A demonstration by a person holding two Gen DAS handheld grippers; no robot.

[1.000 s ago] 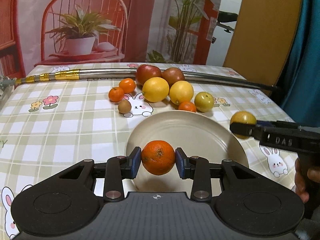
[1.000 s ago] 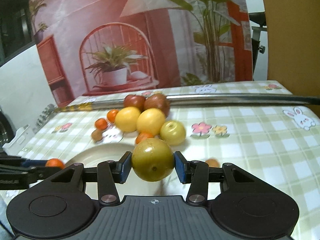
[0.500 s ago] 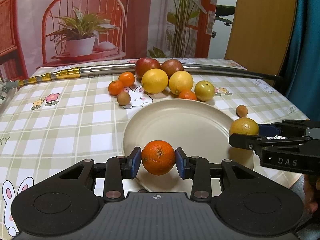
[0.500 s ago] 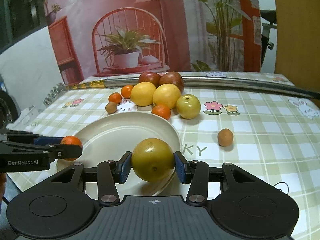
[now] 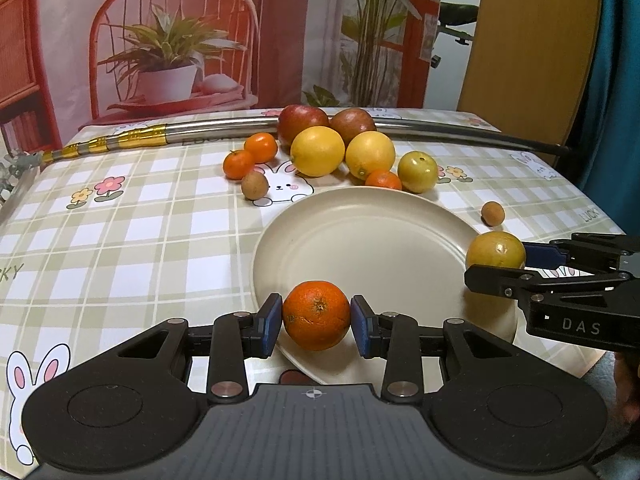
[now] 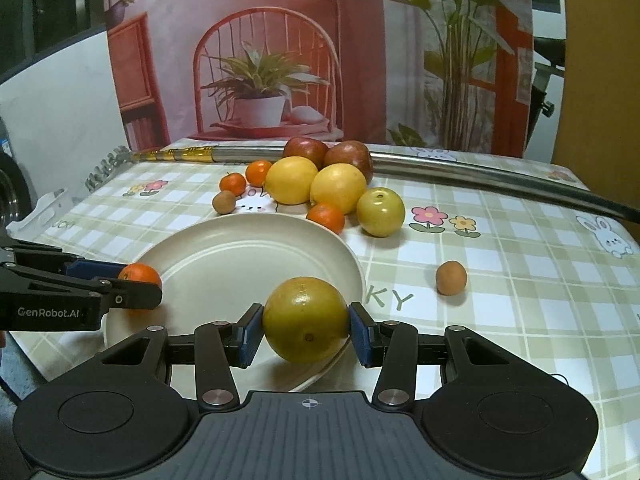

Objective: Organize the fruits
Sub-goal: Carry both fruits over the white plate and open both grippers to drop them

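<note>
Both fruits clamped, held over the plate rim.
We see the orange (image 5: 316,321) pinched in the left gripper (image 5: 316,326) above the plate's (image 5: 360,240) near edge; the yellow fruit (image 6: 305,319) is pinched in the right gripper (image 6: 306,334) at the right rim. Remaining fruit pile (image 5: 340,148) sits on the surface (image 5: 120,240) behind the plate.

1. A round orange mandarin (image 5: 316,316) is clamped between blue pads above the near rim of a round cream plate (image 5: 360,240).
2. A dull yellow-green round fruit (image 6: 306,319) is gripped likewise over the plate's other edge.
3. Lemons, apples and small mandarins cluster beyond the plate.
</note>
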